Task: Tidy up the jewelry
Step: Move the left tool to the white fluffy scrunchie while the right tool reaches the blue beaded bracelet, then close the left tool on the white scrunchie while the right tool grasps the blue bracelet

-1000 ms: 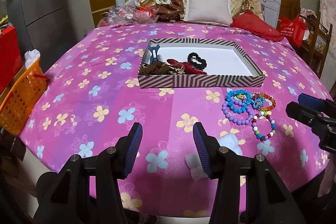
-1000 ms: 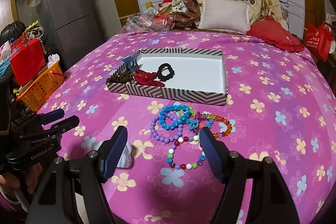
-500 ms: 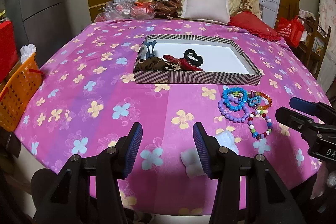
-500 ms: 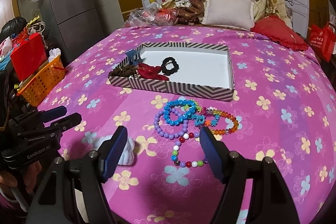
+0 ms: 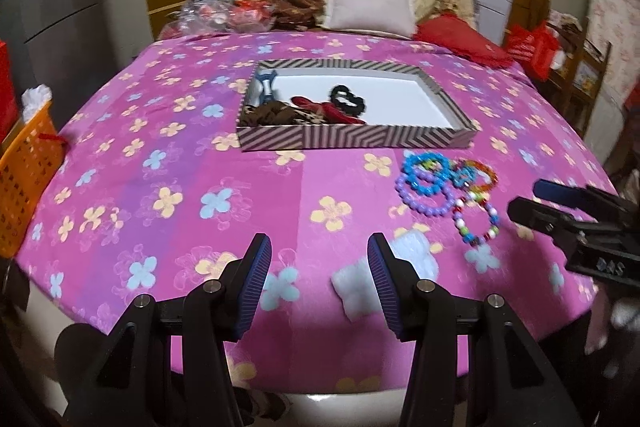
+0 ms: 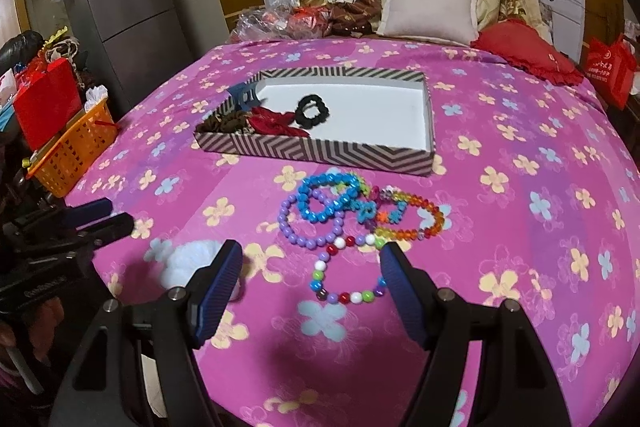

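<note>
Beaded bracelets — tangled (multicoloured) — lie before the striped tray.

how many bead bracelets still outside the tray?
4, clustered on the pink cloth in front of the striped tray: blue bracelet, purple bracelet, rainbow bracelet to their right, and the red, white and green one nearest the right gripper. They overlap, so another could be hidden.

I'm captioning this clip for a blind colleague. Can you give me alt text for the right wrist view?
The open right gripper hovers over a multicoloured bead bracelet, nearest of a heap of bead bracelets on a pink flowered bedspread. Beyond them sits a striped tray holding a black scrunchie and other hair accessories; the left gripper shows at the left edge.
</note>
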